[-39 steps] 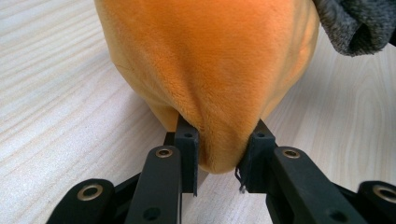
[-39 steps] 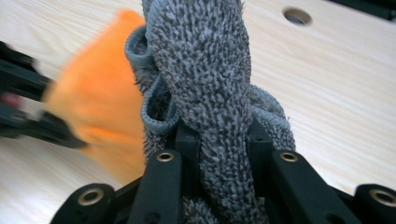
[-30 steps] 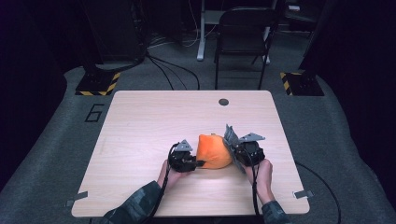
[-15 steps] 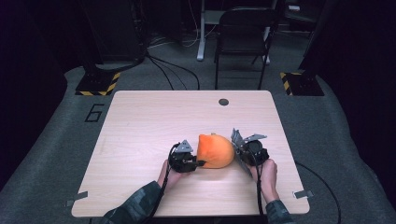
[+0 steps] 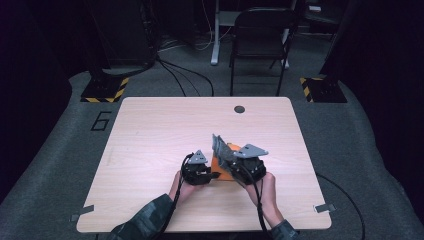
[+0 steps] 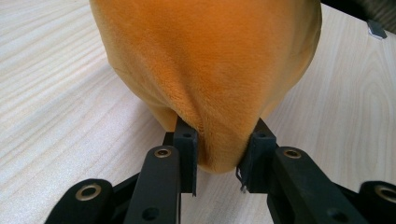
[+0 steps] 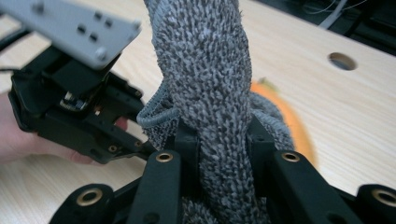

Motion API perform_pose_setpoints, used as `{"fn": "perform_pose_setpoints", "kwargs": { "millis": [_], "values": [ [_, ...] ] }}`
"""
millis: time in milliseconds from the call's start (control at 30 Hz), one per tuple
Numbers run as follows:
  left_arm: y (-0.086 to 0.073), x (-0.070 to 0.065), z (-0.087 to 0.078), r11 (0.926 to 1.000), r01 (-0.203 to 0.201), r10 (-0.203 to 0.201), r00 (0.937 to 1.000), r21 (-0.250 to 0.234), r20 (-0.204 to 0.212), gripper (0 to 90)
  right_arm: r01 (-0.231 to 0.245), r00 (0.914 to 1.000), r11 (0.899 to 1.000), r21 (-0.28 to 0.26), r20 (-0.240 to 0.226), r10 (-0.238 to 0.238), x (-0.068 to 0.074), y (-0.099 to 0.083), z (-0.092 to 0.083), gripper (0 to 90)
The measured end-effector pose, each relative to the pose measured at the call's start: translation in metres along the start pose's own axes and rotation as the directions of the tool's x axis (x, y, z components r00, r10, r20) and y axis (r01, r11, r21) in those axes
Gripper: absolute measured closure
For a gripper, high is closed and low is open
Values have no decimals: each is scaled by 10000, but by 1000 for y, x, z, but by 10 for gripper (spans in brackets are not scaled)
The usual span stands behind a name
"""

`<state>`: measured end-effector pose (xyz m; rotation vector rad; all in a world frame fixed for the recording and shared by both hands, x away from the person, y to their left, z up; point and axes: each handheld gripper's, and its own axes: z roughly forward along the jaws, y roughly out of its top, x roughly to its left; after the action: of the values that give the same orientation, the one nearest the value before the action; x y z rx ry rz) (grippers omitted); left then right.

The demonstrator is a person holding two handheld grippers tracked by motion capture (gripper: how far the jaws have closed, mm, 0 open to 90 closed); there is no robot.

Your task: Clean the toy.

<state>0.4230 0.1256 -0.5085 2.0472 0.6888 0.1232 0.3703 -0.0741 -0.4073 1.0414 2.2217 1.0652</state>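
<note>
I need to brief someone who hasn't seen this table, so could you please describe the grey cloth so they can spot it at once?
Start at the pale wooden table and look near its front edge, where two hands hold grippers. The grey cloth stands up from the right gripper, pinched between its fingers. Its nubbly grey pile sets it apart from the smooth orange plush beside it.

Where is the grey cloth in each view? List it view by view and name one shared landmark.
High view: the grey cloth stands up at table centre, over the orange cloth.
Left gripper view: not in it; the orange cloth is pinched there.
Right gripper view: centre, rising between that gripper's jaws.
Shared landmark: the round hole in the table, at upper right in the right gripper view.
</note>
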Motion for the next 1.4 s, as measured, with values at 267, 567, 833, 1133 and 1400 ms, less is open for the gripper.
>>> {"fn": "perform_pose_setpoints", "kwargs": {
  "millis": [267,567,833,1133,1400],
  "values": [
    [0,0,1,10000,-73,73,10000,56,-35,721,118,9990,9984,550,432,-142,-6,-11,13,726],
    [0,-1,1,9998,-182,183,9998,106,-27,721,-539,9942,9938,970,979,443,-35,-27,8,725],
    [1,-1,1,9994,-327,328,9995,131,-29,721,-1056,9869,9863,1267,1352,883,-55,-37,12,724],
    [1,-1,1,9994,-341,342,9994,72,-7,721,-1789,9703,9671,1811,1954,1429,-76,-54,23,725],
    [0,-1,1,9993,-376,376,9993,44,-45,721,-2034,9660,9533,2234,2042,1583,-83,-63,37,727]
  ]
}}
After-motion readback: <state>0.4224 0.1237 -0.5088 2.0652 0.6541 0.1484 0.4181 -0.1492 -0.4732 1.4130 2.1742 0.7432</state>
